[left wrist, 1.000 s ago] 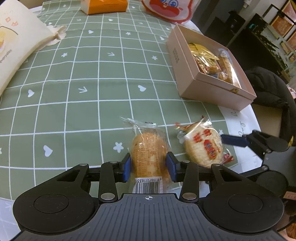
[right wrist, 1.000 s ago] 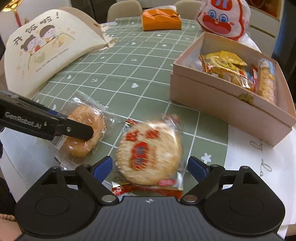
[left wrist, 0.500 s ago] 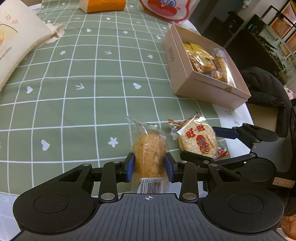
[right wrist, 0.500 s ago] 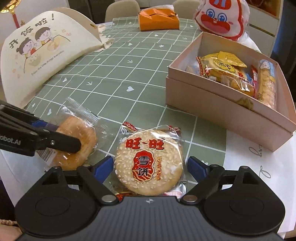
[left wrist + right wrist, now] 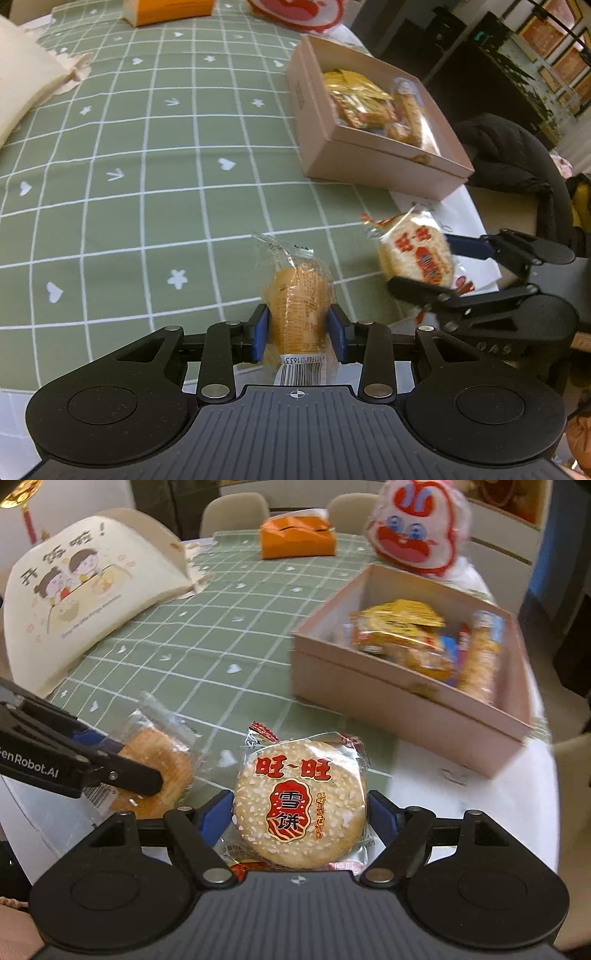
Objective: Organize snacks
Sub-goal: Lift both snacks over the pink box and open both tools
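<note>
Snacks sit in both claws. Left gripper squeezes a wrapped golden cake. Right gripper squeezes a round rice cracker. Far right, the pink box holds more snacks.

Green checked tablecloth under pink snack box, orange box.
</note>
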The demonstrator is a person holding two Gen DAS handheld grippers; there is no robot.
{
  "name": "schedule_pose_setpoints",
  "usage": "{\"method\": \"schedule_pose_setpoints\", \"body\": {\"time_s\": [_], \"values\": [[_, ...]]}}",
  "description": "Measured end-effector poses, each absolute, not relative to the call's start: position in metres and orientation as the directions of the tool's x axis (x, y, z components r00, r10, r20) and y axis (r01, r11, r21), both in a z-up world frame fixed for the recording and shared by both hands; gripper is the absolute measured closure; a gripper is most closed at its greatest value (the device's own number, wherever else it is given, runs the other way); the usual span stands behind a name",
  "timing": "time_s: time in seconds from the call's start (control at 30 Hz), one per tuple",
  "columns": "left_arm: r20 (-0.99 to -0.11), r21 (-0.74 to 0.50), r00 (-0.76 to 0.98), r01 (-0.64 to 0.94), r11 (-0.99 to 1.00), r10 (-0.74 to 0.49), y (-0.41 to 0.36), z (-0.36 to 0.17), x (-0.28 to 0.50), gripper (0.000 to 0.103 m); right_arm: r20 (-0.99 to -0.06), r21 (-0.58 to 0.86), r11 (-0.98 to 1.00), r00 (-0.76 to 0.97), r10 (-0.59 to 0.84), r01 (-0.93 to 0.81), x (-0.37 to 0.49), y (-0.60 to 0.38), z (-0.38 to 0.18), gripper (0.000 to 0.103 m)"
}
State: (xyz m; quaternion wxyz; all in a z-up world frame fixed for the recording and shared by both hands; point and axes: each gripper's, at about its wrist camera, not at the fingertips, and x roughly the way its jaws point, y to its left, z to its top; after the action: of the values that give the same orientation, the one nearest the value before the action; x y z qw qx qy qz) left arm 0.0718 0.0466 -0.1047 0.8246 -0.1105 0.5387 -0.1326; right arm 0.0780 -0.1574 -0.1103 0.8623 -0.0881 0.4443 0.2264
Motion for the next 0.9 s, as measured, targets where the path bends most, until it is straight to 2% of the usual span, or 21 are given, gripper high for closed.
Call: {"method": "schedule_pose_setpoints", "body": {"time_s": [0.17, 0.33, 0.4, 0.47, 0.53, 0.63, 0.77, 0.83, 0.9], "values": [[-0.785, -0.392, 0.457, 0.159, 0.906, -0.419, 0.040, -0.057, 0.086, 0.064, -0.760, 0.091, 0.910, 0.563, 0.325, -0.404, 0.078, -0.198, -0.070, 0.025], [-0.589, -0.360, 0.657, 0.308, 0.881, -0.470, 0.031, 0.044, 0.121, 0.064, -0.555, 0.095, 0.942, 0.769, 0.318, -0.321, 0.095, -0.243, 0.037, 0.025], [-0.512, -0.355, 0.704, 0.347, 0.868, -0.492, 0.025, 0.072, 0.137, 0.064, -0.478, 0.111, 0.950, 0.822, 0.309, -0.292, 0.103, -0.255, 0.075, 0.025], [-0.475, -0.351, 0.719, 0.374, 0.859, -0.507, 0.014, 0.087, 0.161, 0.064, -0.423, 0.116, 0.961, 0.863, 0.278, -0.253, 0.113, -0.263, 0.106, 0.025], [-0.481, -0.376, 0.707, 0.368, 0.850, -0.519, 0.005, 0.086, 0.185, 0.064, -0.377, 0.086, 0.975, 0.899, 0.224, -0.206, 0.120, -0.265, 0.124, 0.025], [-0.524, -0.445, 0.652, 0.338, 0.829, -0.547, -0.008, 0.060, 0.226, 0.064, -0.365, 0.072, 0.981, 0.911, 0.194, -0.180, 0.126, -0.267, 0.130, 0.025], [-0.606, -0.574, 0.521, 0.235, 0.784, -0.601, -0.007, -0.017, 0.272, 0.064, -0.407, 0.056, 0.984, 0.896, 0.178, -0.170, 0.134, -0.263, 0.113, 0.025], [-0.650, -0.570, 0.508, 0.166, 0.805, -0.565, -0.003, -0.050, 0.282, 0.064, -0.442, 0.047, 0.987, 0.883, 0.161, -0.156, 0.138, -0.264, 0.100, 0.025], [-0.634, -0.567, 0.540, 0.161, 0.808, -0.553, 0.003, -0.059, 0.280, 0.064, -0.478, 0.052, 0.988, 0.865, 0.155, -0.149, 0.142, -0.264, 0.090, 0.025]]}}
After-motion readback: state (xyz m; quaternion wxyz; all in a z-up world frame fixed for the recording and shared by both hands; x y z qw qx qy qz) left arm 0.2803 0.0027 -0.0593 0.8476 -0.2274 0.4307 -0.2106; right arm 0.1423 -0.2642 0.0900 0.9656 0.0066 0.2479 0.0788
